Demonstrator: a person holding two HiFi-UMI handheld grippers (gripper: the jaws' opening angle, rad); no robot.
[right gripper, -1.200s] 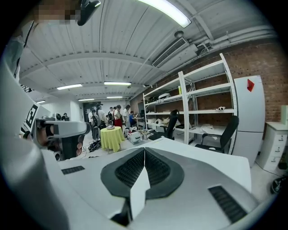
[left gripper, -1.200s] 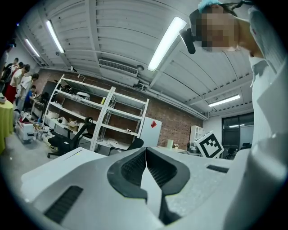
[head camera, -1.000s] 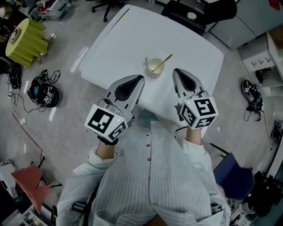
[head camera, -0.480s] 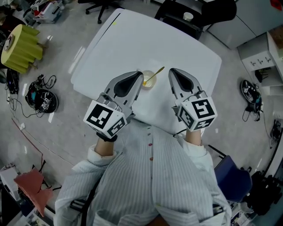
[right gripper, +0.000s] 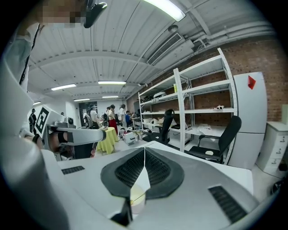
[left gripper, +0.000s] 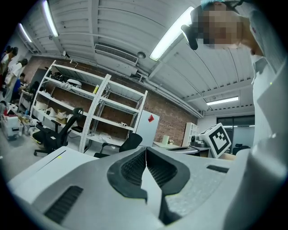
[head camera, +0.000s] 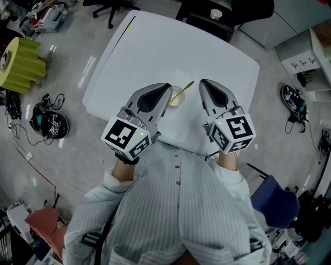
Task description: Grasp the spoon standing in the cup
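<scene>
A small pale cup (head camera: 177,98) stands near the front of the white table (head camera: 155,46), with a gold spoon (head camera: 185,87) leaning out of it to the upper right. My left gripper (head camera: 166,88) is shut and empty; its tip overlaps the cup's left side in the head view. My right gripper (head camera: 204,83) is shut too, a little to the right of the spoon and apart from it. In the right gripper view the shut pads (right gripper: 157,170) meet, and the cup (right gripper: 137,198) shows low in the notch below them. The left gripper view shows its closed pads (left gripper: 158,170) and no cup.
A black office chair (head camera: 222,15) stands at the table's far edge. On the floor to the left lie a yellow-green block (head camera: 20,64) and a headset with cables (head camera: 49,121). A blue seat (head camera: 275,201) is at my right. White shelving (right gripper: 198,103) lines the brick wall.
Both grippers have come closer to the cup. The left one, which was short of it, now overlaps its left side. Both have stayed shut.
</scene>
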